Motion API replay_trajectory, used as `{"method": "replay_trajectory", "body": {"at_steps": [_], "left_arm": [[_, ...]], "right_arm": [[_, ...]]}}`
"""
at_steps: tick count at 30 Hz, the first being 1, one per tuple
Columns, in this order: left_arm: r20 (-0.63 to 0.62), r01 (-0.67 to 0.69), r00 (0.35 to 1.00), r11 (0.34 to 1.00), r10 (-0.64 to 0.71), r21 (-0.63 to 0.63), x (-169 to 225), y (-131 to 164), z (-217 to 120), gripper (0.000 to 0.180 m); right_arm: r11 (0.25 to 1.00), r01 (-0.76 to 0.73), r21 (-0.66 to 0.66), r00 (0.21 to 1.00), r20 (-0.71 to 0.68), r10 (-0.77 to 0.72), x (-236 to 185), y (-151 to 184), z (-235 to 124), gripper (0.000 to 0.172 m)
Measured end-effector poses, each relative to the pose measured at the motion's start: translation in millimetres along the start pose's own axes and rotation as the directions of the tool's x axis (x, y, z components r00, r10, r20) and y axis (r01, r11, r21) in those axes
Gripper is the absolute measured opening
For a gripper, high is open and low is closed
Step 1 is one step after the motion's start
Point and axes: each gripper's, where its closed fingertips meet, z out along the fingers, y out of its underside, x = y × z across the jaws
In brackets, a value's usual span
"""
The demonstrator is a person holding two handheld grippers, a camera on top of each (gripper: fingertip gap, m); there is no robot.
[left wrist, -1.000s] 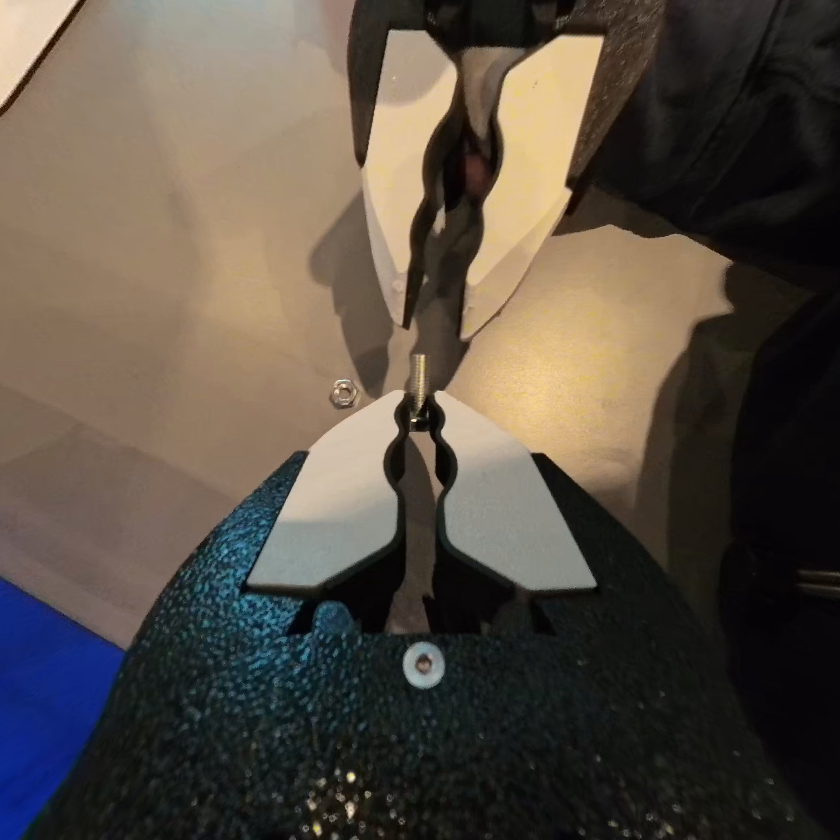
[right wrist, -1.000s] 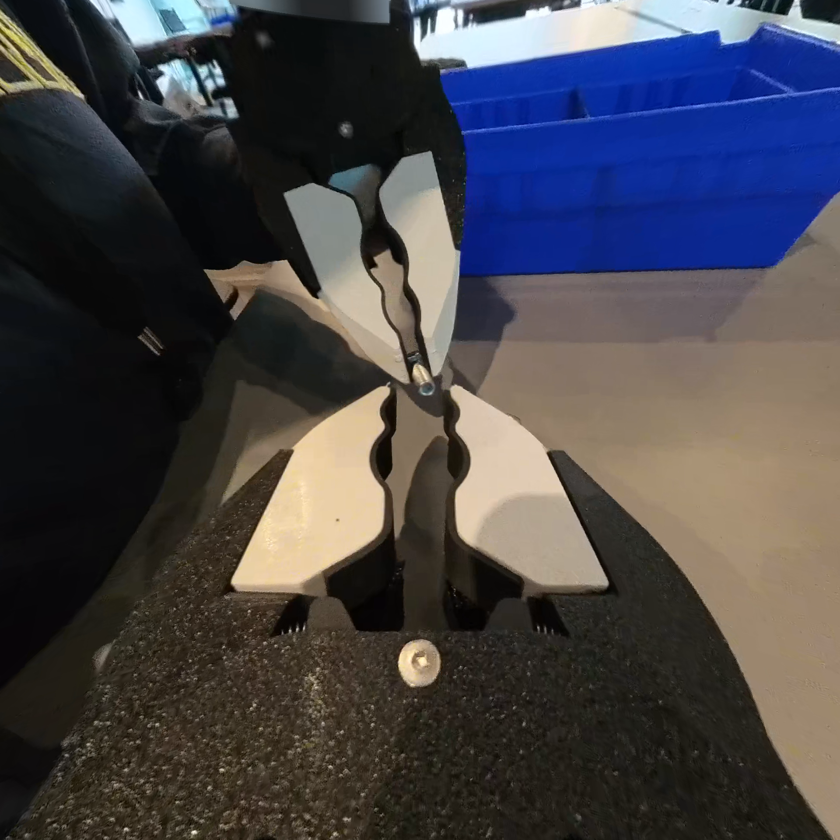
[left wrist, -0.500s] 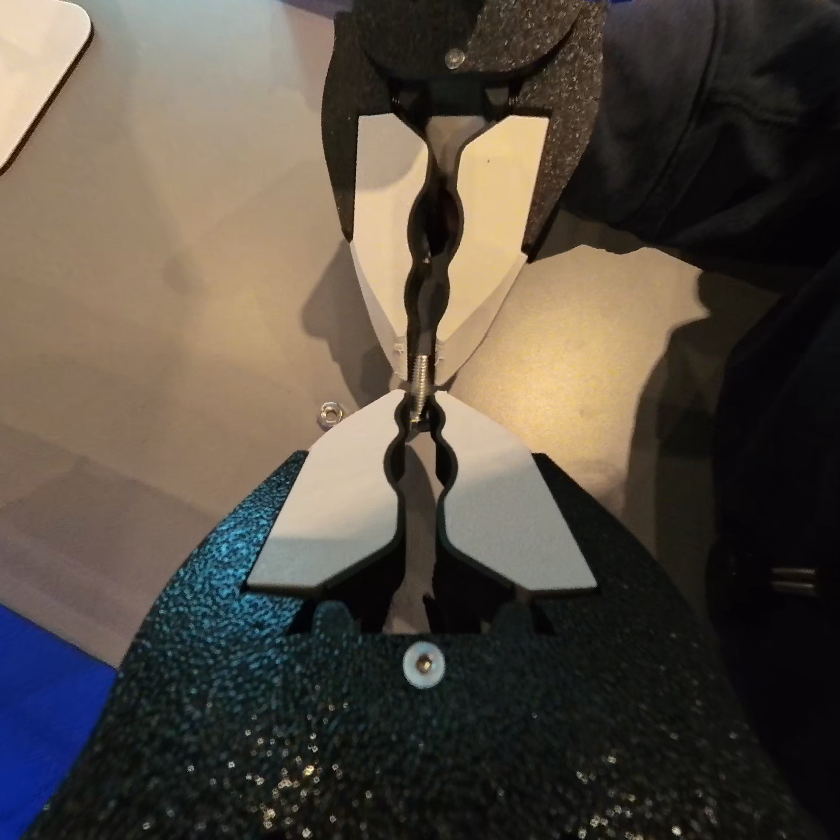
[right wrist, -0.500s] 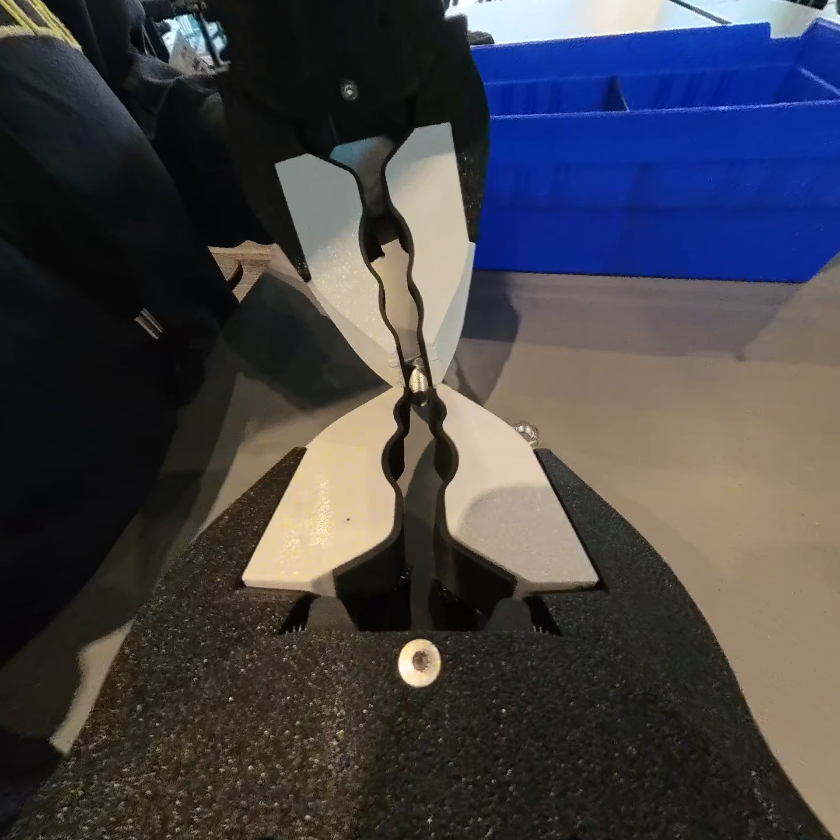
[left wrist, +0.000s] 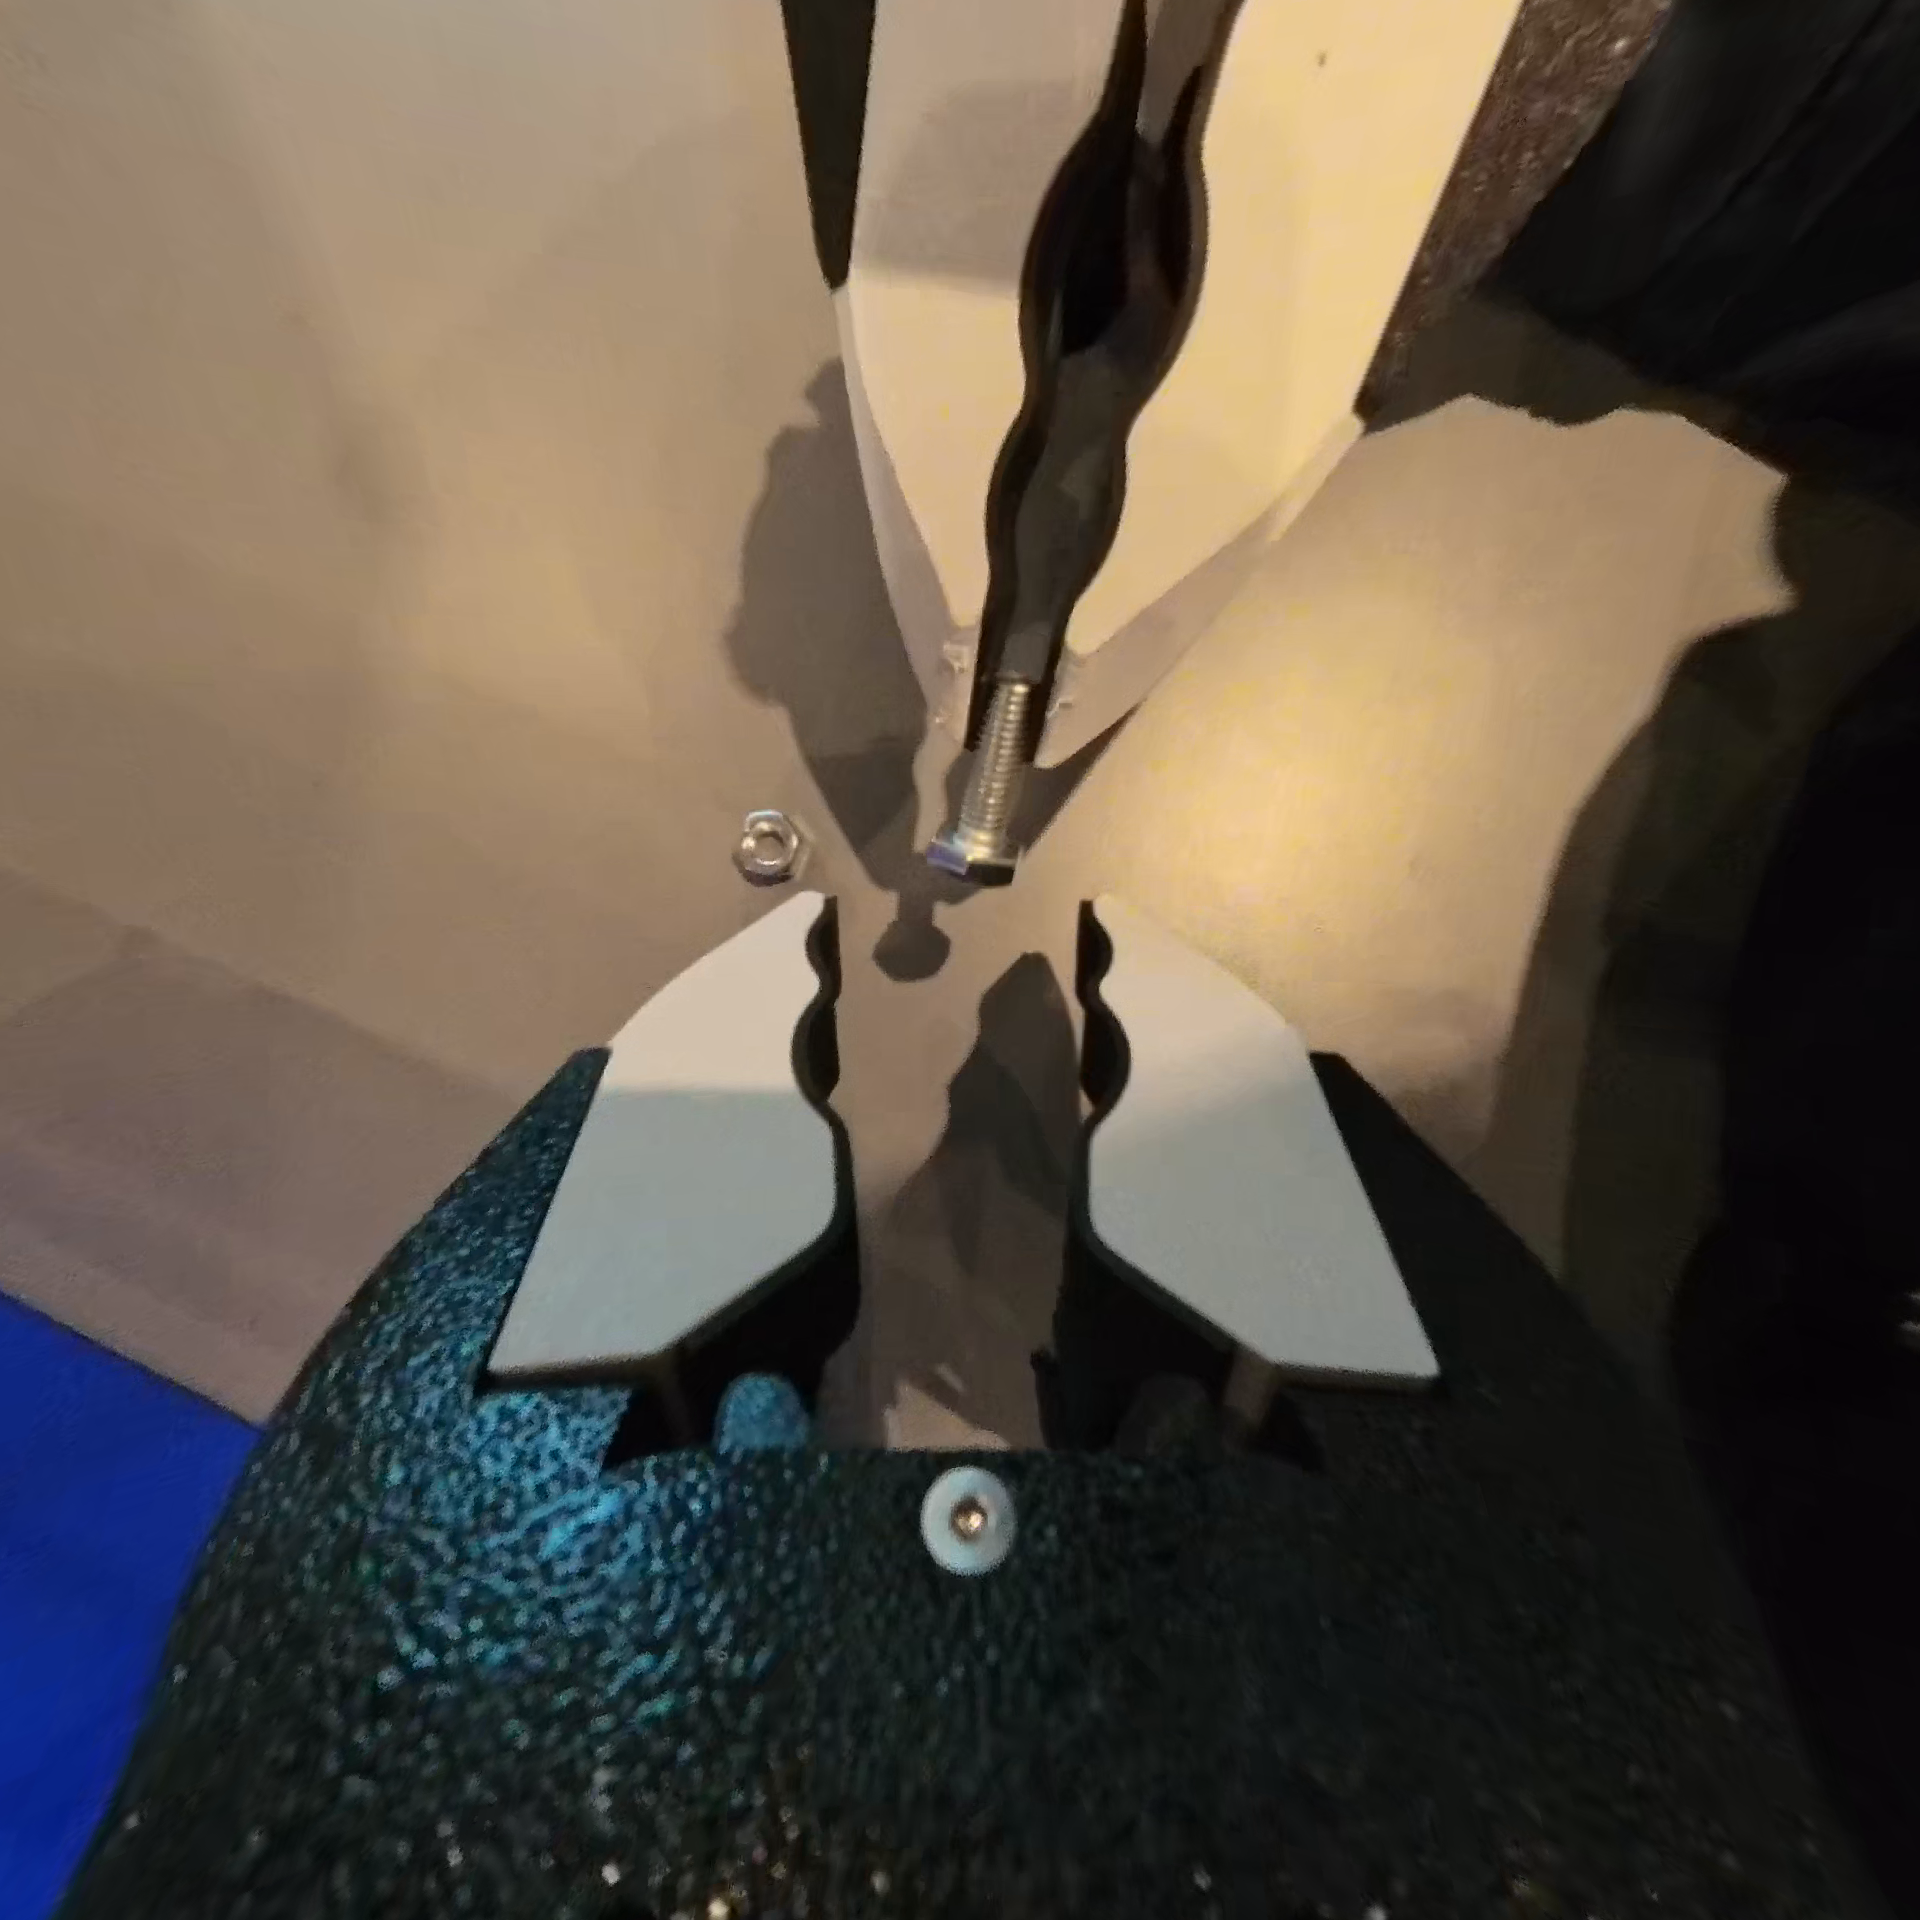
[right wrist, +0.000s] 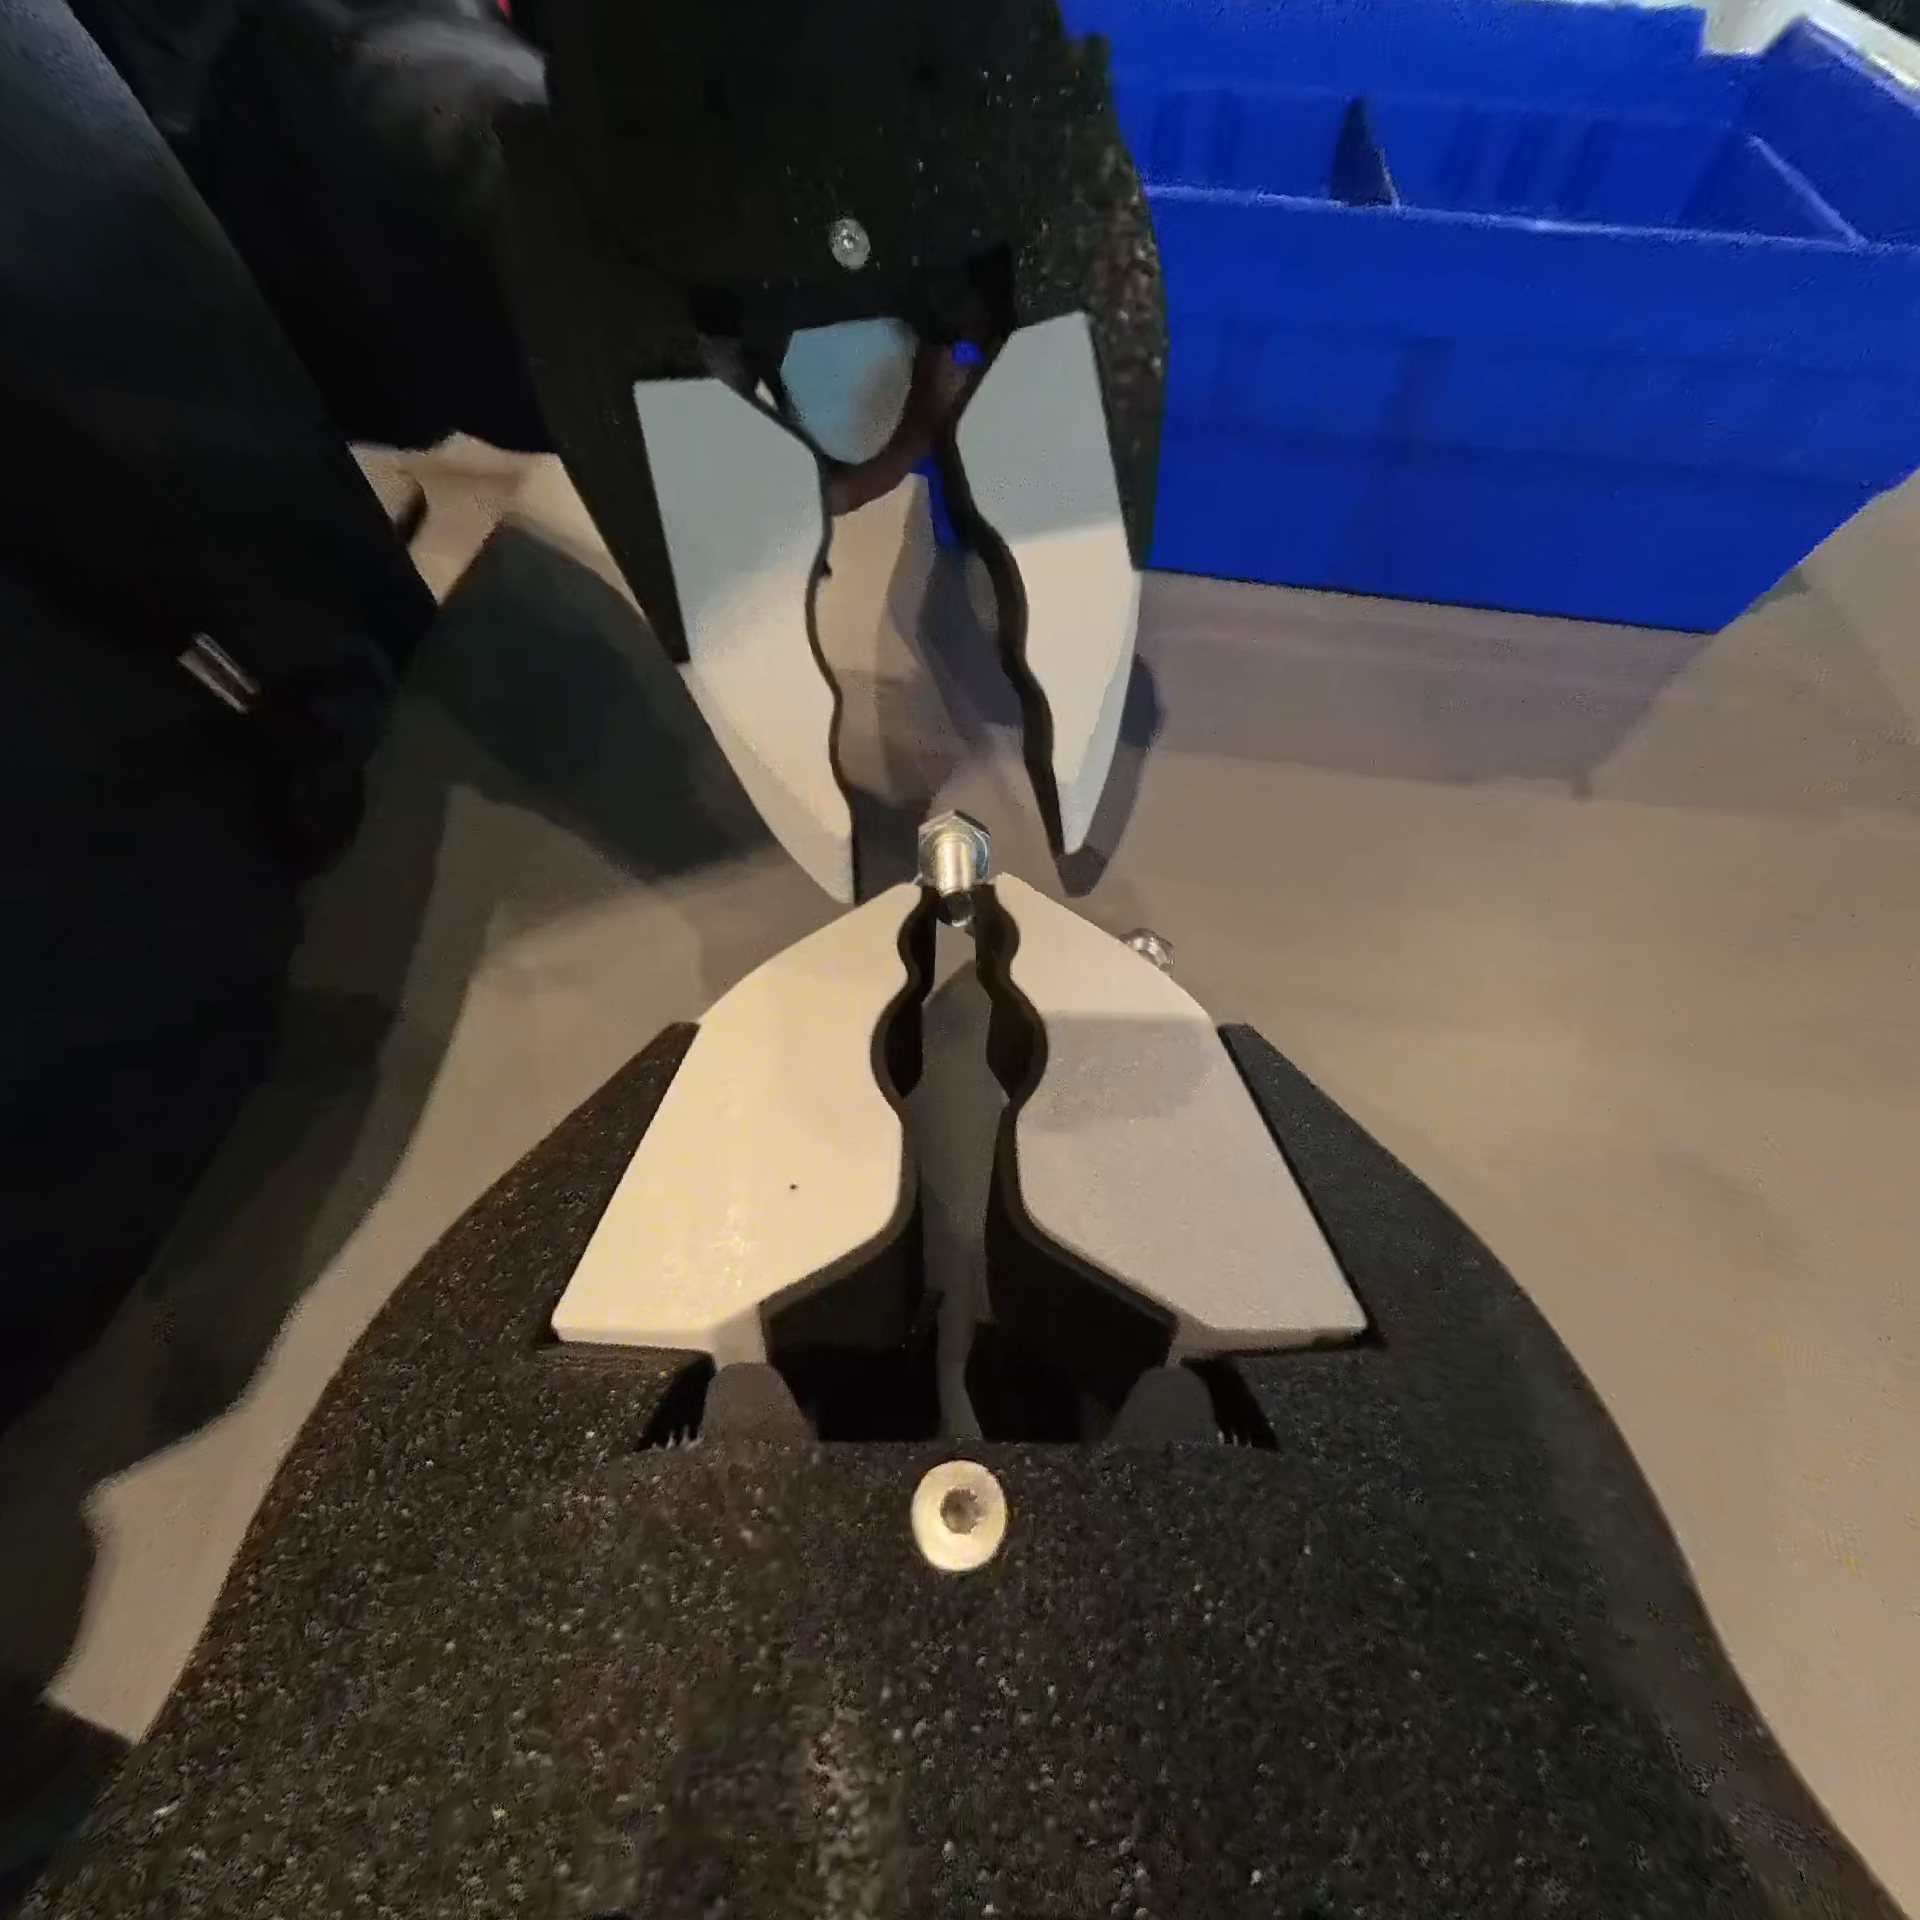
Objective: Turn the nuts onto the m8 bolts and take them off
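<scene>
In the right wrist view, my right gripper is shut on the threaded end of a silver bolt, whose hex head points away from it. My left gripper is open and empty, with its fingertips on either side of the bolt head and clear of it. The left wrist view shows the right gripper clamped on the bolt's thread from above. A loose silver nut lies on the beige table just left of the bolt. The nut also shows in the right wrist view, beside my right finger.
A blue divided bin stands at the back right of the table, and a blue corner shows in the left wrist view. A person's dark sleeve and dark clothing are close by. Less than 4 cm separates the two grippers' tips. It is some 4 centimeters from my left tips to the loose silver nut.
My left gripper held the bolt by its head; the right gripper closed on the threaded end. The left jaws have since opened and let go, so the bolt now sits in the right gripper.
</scene>
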Motion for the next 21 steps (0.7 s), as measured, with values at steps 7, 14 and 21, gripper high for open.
{"method": "replay_trajectory", "body": {"at_steps": [7, 14, 21], "left_arm": [[-0.047, -0.057, 0.997, 0.998, 0.056, -0.018, 10.1, -1.6, 5.8, 0.032], [-0.074, -0.089, 0.993, 0.996, 0.087, -0.026, 16.9, -2.0, 6.2, 0.020], [-0.105, -0.082, 0.991, 0.996, 0.080, -0.017, 22.2, -3.7, 6.1, 0.015]], "right_arm": [[0.994, 0.088, -0.069, 0.996, -0.009, -0.089, -8.6, -3.2, 4.7, 0.007], [0.990, 0.124, -0.069, 0.992, 0.011, -0.123, -13.2, -4.3, 3.9, 0.007], [0.989, 0.138, -0.059, 0.990, 0.025, -0.136, -15.5, -5.1, 3.1, 0.007]]}}
